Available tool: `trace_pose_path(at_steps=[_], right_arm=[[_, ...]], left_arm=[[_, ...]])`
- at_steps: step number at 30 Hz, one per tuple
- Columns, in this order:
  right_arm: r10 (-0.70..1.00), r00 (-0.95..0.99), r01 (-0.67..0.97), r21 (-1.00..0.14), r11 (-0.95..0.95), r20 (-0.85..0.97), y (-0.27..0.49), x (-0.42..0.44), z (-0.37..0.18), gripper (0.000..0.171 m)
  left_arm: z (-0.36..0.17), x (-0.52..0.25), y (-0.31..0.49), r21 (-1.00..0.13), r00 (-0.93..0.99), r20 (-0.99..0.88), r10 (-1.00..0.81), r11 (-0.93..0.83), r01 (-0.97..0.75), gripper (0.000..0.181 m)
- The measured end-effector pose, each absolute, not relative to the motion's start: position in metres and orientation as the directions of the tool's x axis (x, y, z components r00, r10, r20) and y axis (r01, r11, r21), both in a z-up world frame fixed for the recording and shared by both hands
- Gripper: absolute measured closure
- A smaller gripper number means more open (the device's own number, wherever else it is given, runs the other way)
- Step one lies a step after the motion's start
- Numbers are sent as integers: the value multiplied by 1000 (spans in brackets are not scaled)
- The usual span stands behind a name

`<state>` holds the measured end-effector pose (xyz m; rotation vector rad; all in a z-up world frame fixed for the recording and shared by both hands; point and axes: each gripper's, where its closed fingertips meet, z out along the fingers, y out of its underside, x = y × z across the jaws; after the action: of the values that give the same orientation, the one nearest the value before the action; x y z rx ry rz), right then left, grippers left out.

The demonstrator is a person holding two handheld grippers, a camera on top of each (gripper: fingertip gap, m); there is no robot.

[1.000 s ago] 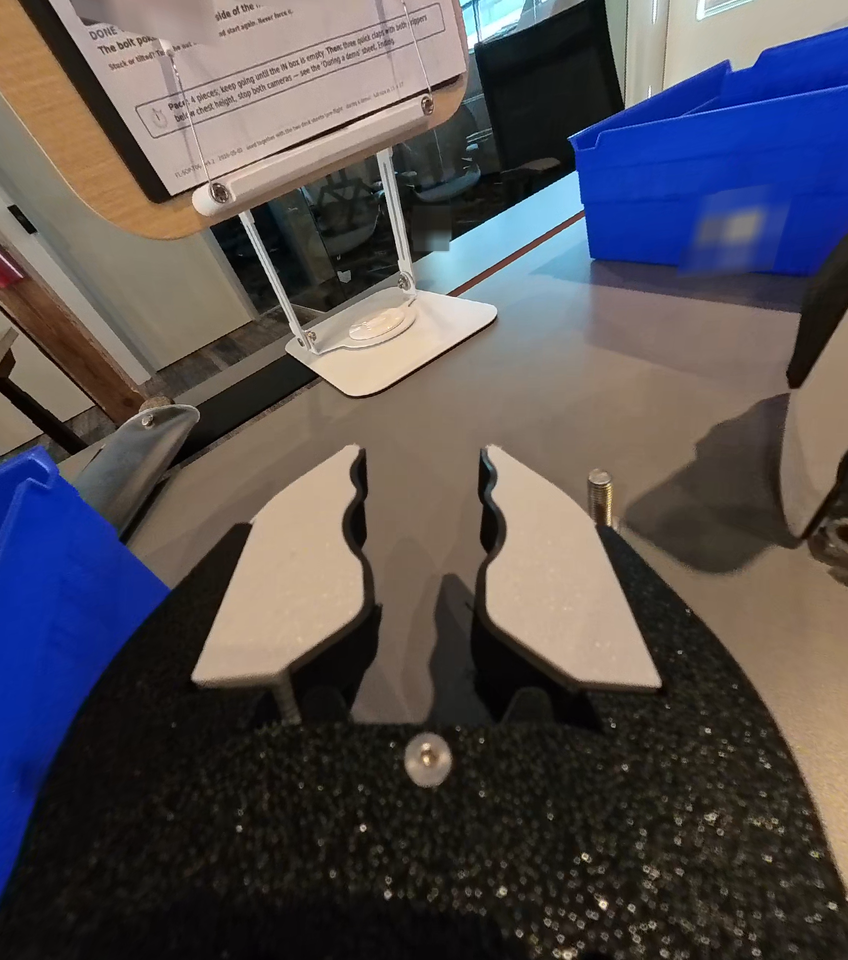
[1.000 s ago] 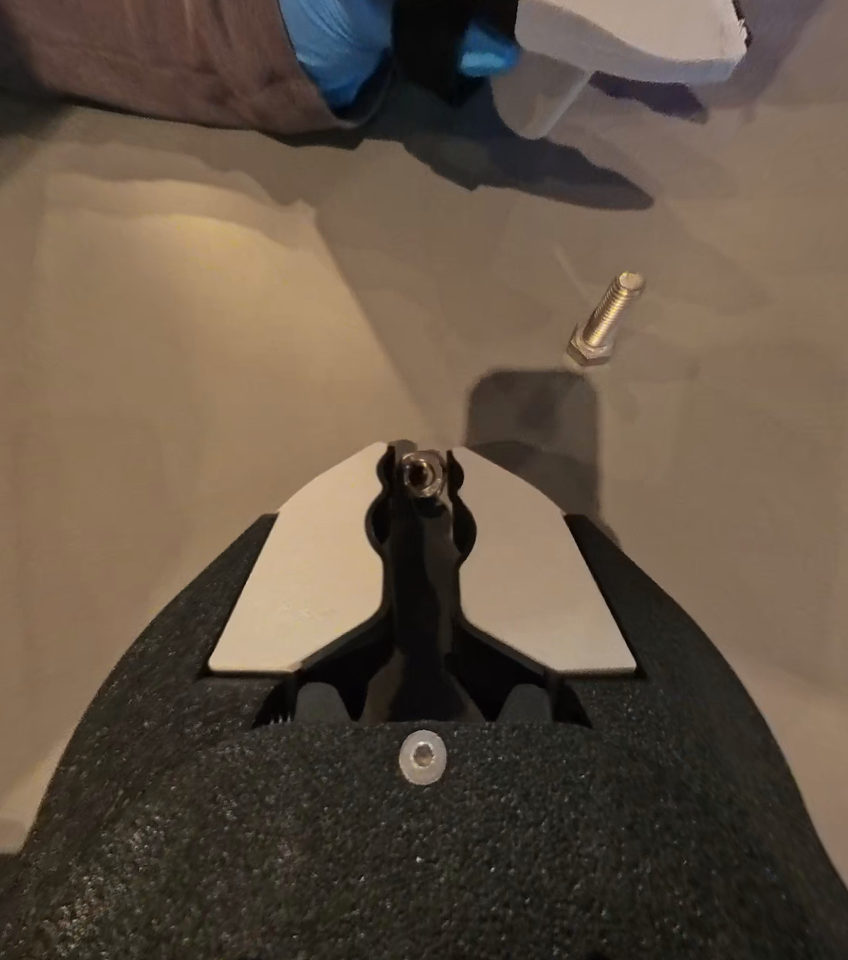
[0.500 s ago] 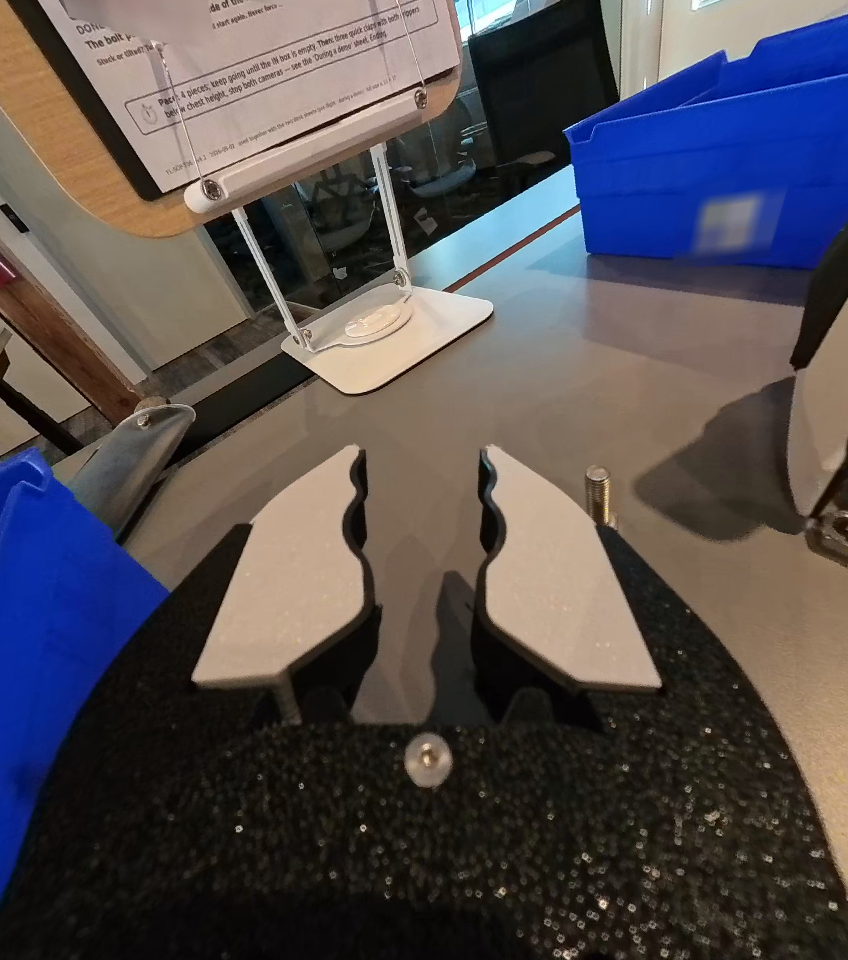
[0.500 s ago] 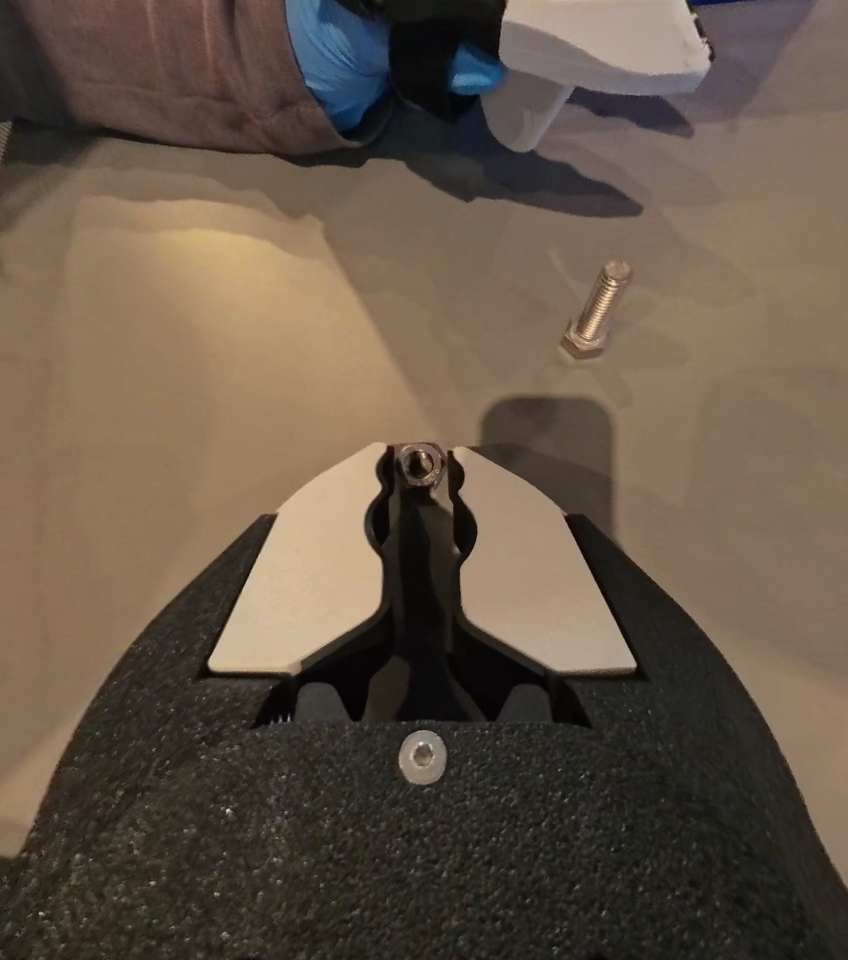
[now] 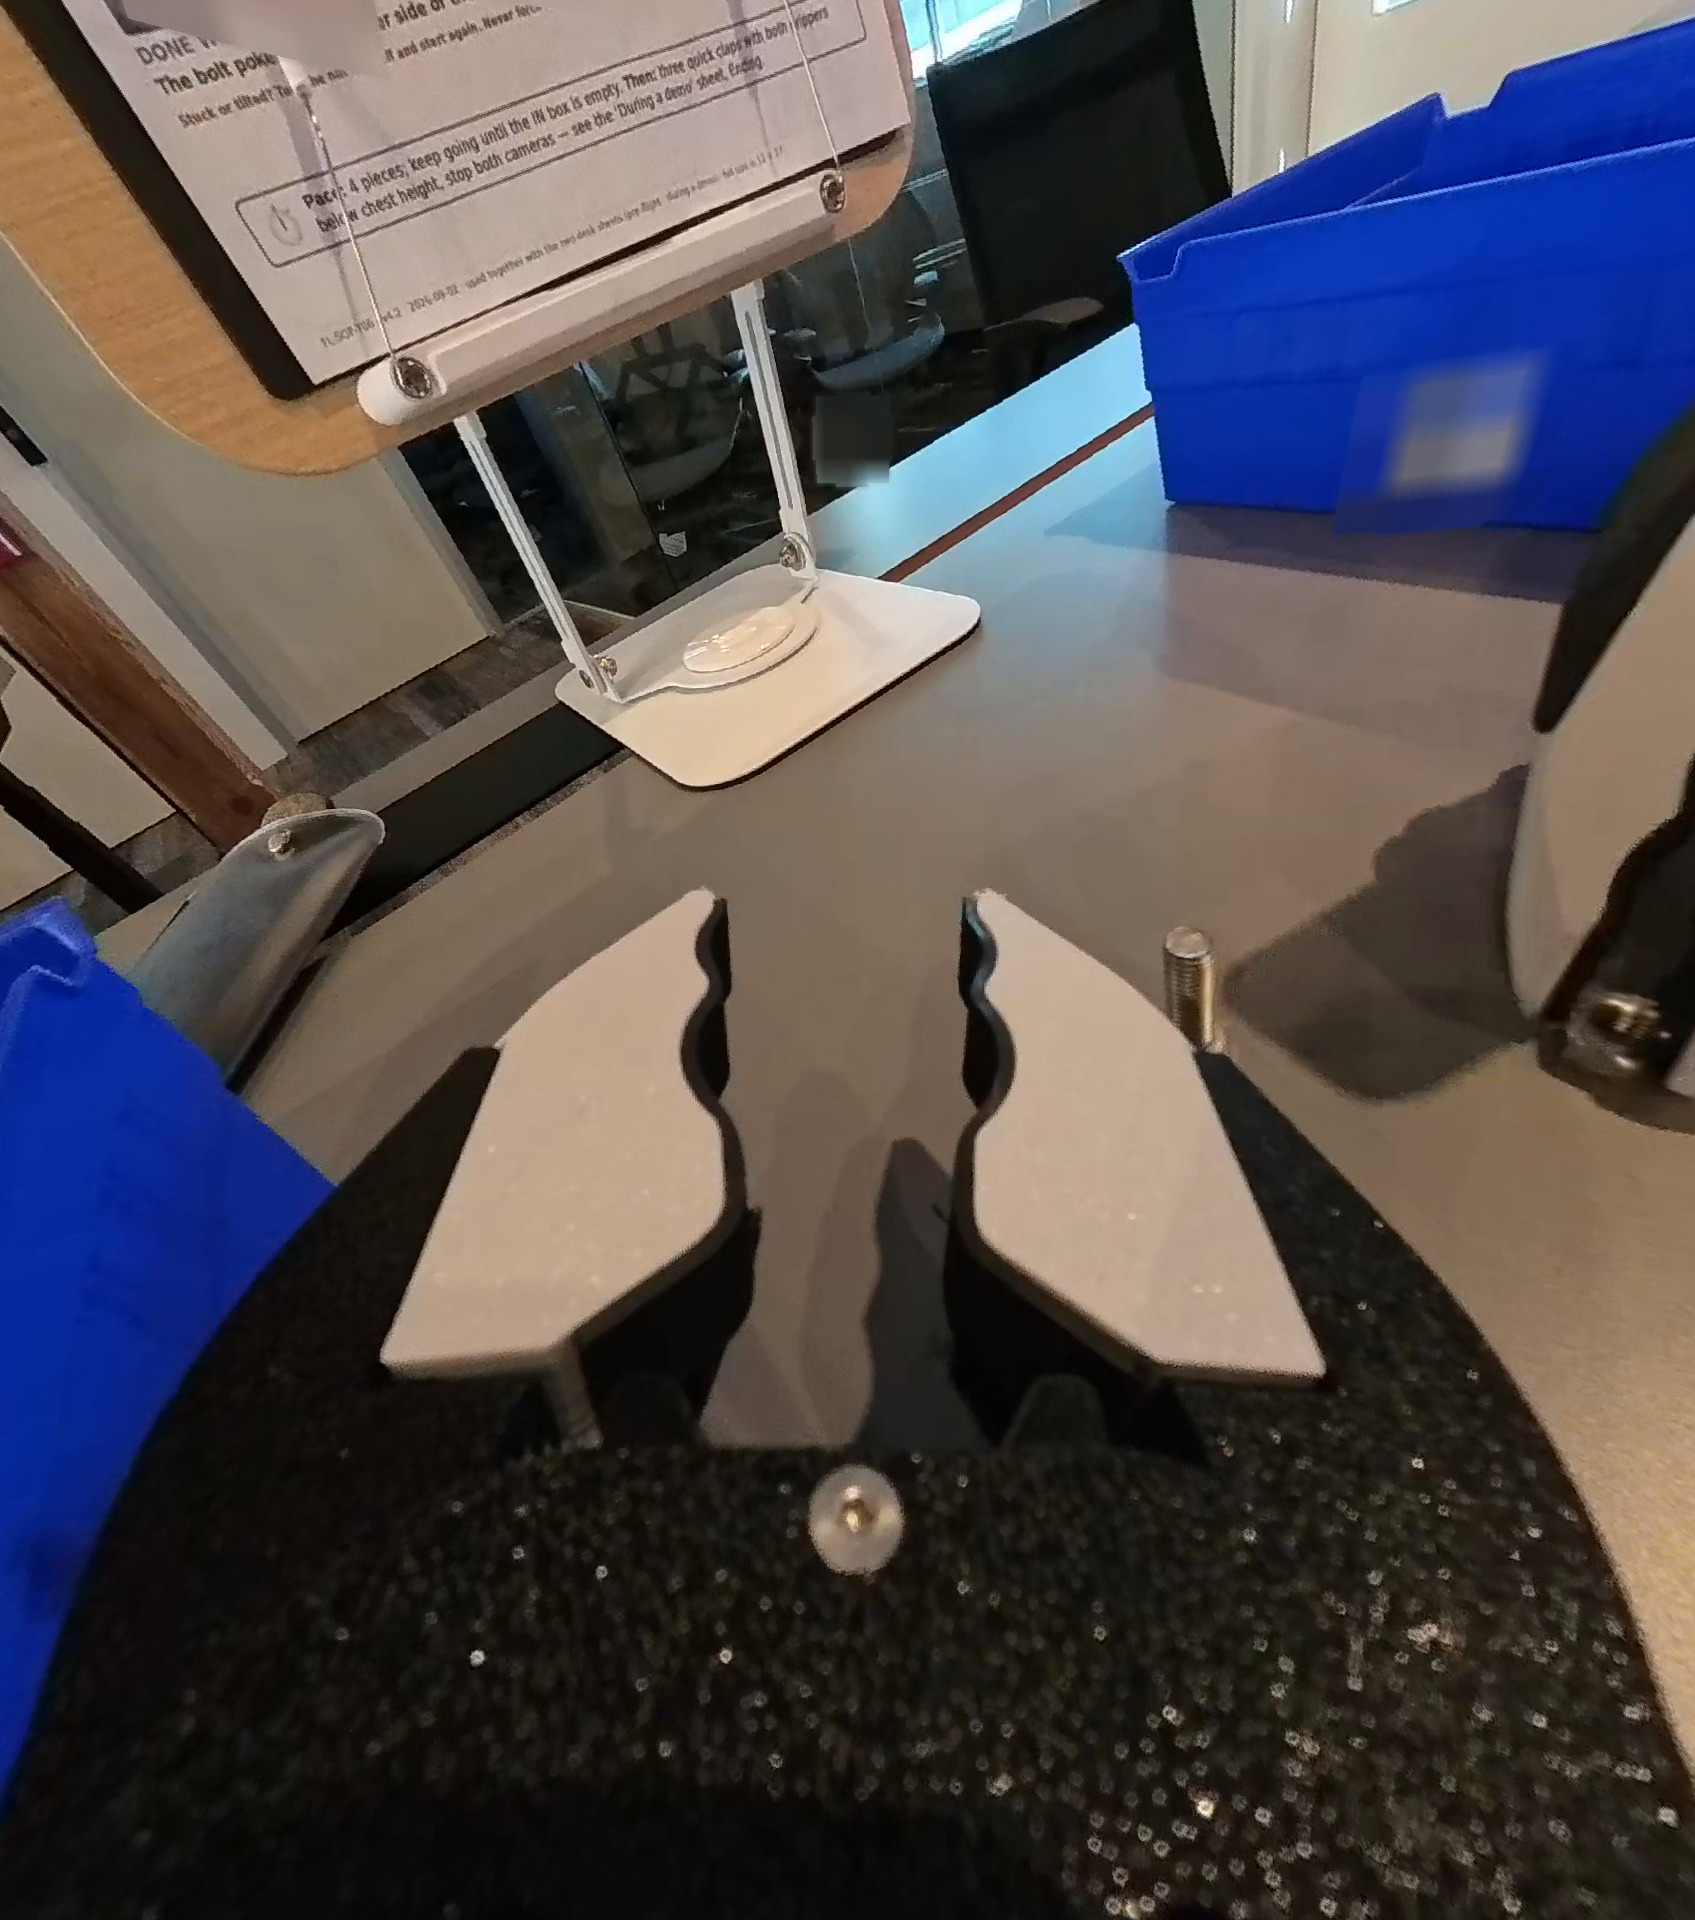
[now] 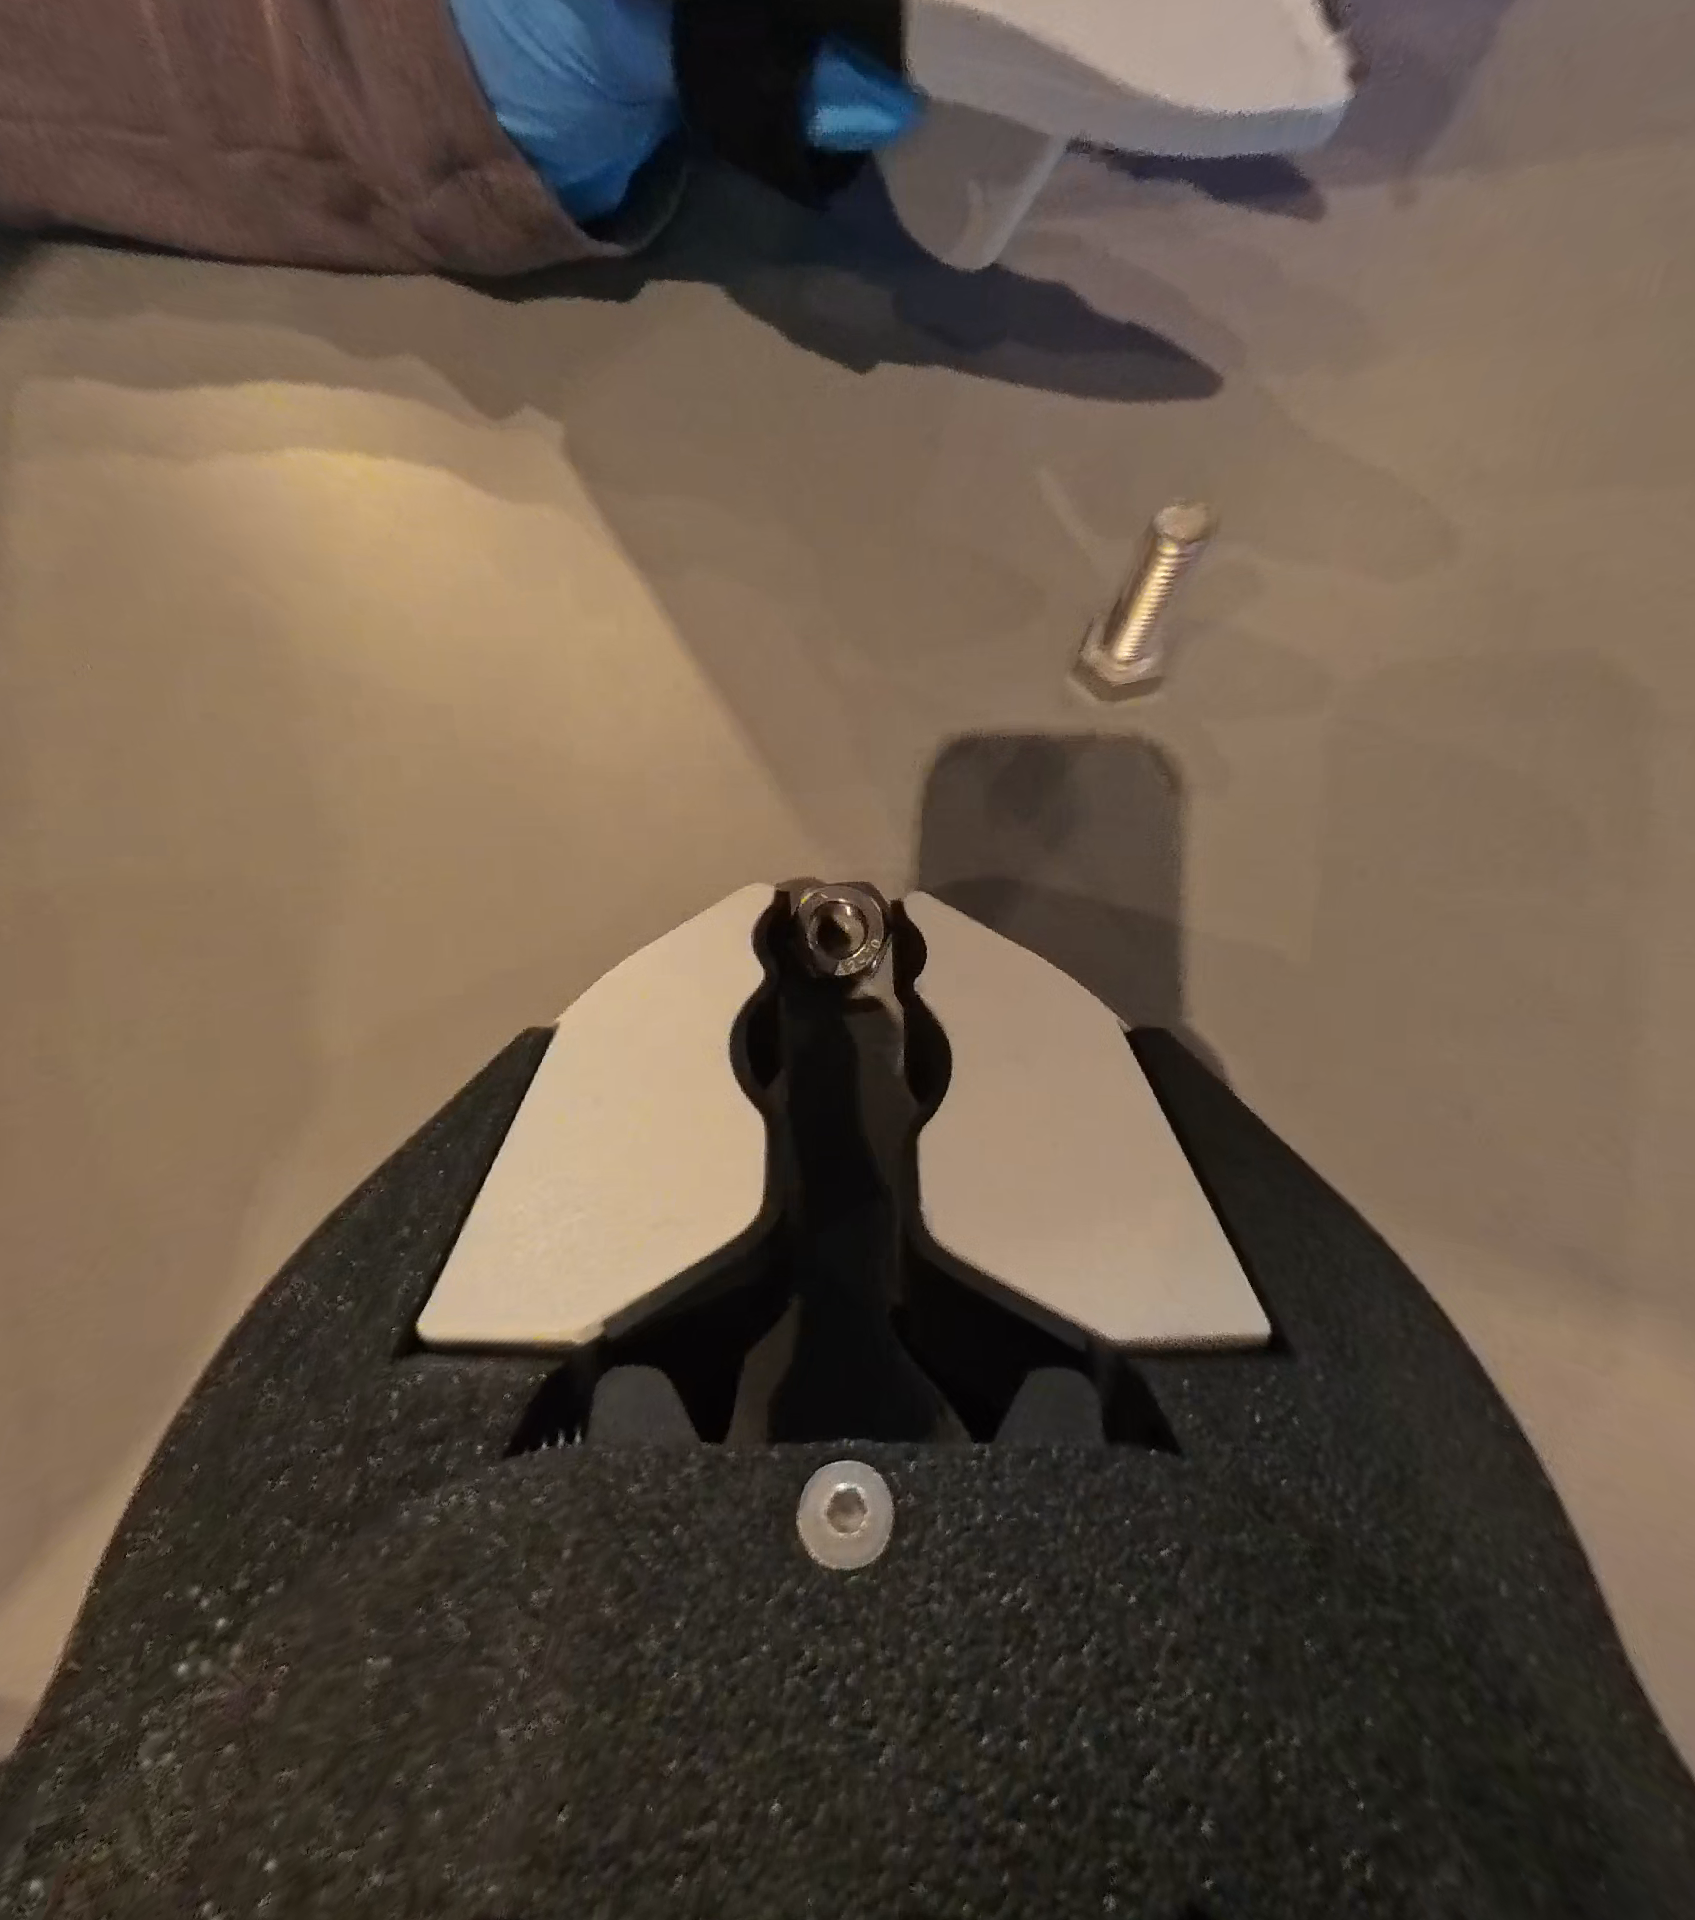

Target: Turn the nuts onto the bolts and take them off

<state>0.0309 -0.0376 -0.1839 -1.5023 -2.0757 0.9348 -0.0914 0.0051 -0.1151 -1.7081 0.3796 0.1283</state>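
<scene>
A silver hex bolt [image 6: 1142, 608] stands on its head on the grey table, threaded end up. In the left wrist view the bolt [image 5: 1191, 982] rises just right of my left gripper's right finger. My left gripper [image 5: 843, 914] is open and empty, low over the table. My right gripper [image 6: 838, 902] is shut on a small steel nut [image 6: 838, 933] held at its fingertips, a short way from the bolt. It also shows in the left wrist view [image 5: 1612, 1029] at the right with the nut [image 5: 1617, 1023]. The left gripper's finger [image 6: 1123, 94] shows at the top of the right wrist view.
Blue bins stand at the back right [image 5: 1466, 322] and at the near left [image 5: 22, 1195]. A white stand [image 5: 770, 665] holding a printed sheet is at the table's far edge. A metal scoop [image 5: 251, 925] lies by the left bin. A blue-gloved hand [image 6: 594, 114] and brown sleeve are behind. From my left tips it is roughly 30 cm to the metal scoop [image 5: 251, 925]; from my right, 45 cm.
My right gripper with the nut has drifted slightly relative to the bolt and the nut has turned a little to face the camera. My left gripper stays open and about still.
</scene>
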Motion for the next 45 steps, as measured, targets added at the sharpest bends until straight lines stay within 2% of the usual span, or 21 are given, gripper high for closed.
trace_pose_path(at_steps=[6, 11, 18, 31, 33, 36, 45], right_arm=[[988, -153, 547, -829, 117, 38, -15, 0, -153, 153], [994, -86, 530, -841, 107, 72, -3, -12, -140, 153], [990, -139, 539, -836, 108, 38, -7, -23, -137, 153], [969, -248, 631, -757, 169, 10, -7, -37, -142, 153], [966, -258, 643, -745, 177, 7, -7, -37, -145, 153], [965, -261, 658, -729, 188, 13, -5, -37, -149, 153], [962, -274, 683, -705, 190, -6, -3, -36, -150, 153]], left_arm=[[-123, -83, 5, -918, 916, -322, -238, -157, -363, 143], [-154, -56, -2, -865, 866, -209, -455, -327, -381, 141], [-173, -39, -9, -804, 826, -108, -553, -440, -399, 146], [-183, -28, 3, -743, 793, -2, -610, -530, -409, 141], [-184, -27, 3, -734, 785, -2, -619, -532, -421, 144], [-183, -26, 5, -737, 778, -5, -628, -524, -427, 165], [-183, -24, 6, -739, 771, -5, -637, -517, -432, 166]])
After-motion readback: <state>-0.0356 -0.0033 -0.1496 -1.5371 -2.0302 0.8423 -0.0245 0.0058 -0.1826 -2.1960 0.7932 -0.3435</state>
